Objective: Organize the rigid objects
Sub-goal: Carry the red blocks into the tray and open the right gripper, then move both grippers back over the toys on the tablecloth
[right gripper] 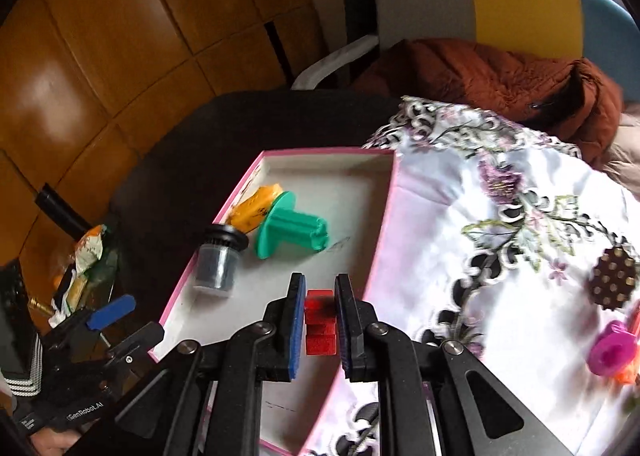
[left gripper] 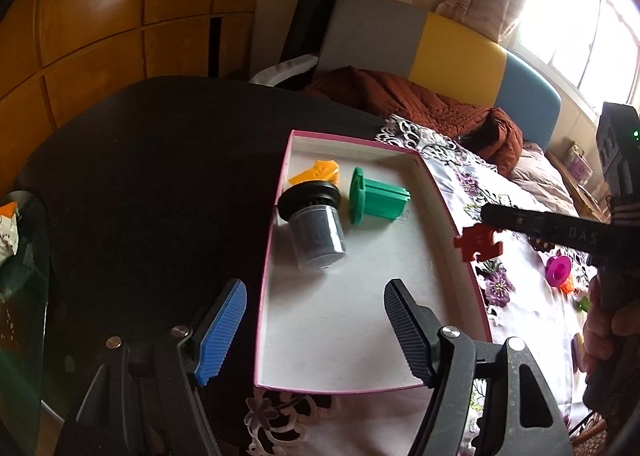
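Red plastic piece (right gripper: 320,322), notched along one edge like a jigsaw part, sits pinched between the two pads of the right gripper (right gripper: 320,320), held in the air above the right-hand rim of the pink-edged white box (left gripper: 460,256). Seen from the left wrist camera, the same piece (left gripper: 478,242) hangs at the tip of the right tongs just over that rim, not yet down inside. It looks stiff and light, a small moulded part that should not bend or crush; its flat faces give the pads a fair hold, though smooth plastic could slip or swivel if gripped only by a corner, so a hold across the flat middle seems safest. The left gripper (left gripper: 316,320) stands wide with nothing between its jaws, one pad over the dark table (left gripper: 160,160) and the other over the near end of the box floor. Already lying in the far end of the box are a green spool (left gripper: 372,196), an orange piece (left gripper: 316,172) and a small dark jar (left gripper: 316,232) on its side with its black lid, close together. Out on the flowered cloth (right gripper: 500,248) wait a pink spool (right gripper: 614,348) and a brown dotted disc (right gripper: 614,276), well apart from the box.
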`<state>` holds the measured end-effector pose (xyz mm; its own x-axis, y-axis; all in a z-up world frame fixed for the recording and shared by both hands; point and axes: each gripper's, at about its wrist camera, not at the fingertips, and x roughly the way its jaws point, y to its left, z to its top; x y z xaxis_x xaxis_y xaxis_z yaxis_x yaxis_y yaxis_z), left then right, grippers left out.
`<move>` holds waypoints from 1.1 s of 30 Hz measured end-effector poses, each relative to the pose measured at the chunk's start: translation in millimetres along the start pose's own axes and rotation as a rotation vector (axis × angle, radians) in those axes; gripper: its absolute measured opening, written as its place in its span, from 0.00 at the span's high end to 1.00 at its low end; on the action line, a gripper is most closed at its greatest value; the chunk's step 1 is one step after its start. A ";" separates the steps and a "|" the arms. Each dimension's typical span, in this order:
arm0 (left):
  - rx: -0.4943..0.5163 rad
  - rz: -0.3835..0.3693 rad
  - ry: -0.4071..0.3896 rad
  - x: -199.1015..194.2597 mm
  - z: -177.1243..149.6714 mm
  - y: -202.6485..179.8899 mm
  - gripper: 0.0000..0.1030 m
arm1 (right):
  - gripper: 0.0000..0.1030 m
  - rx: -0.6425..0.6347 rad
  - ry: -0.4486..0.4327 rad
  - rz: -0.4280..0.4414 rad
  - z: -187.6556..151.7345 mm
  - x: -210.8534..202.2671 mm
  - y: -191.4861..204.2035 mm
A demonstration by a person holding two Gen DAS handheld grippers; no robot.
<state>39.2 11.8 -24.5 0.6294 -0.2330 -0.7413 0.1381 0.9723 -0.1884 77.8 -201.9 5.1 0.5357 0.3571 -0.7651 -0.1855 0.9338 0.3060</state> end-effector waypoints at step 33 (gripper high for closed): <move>0.013 0.000 -0.018 -14.5 -3.1 -0.9 0.29 | 0.59 -0.017 0.130 -0.025 -45.7 50.2 -9.7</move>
<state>27.6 14.3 -15.6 0.6429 -0.2329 -0.7296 0.1480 0.9725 -0.1801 68.8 -192.0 -62.1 0.4293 0.3321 -0.8399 -0.1876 0.9424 0.2768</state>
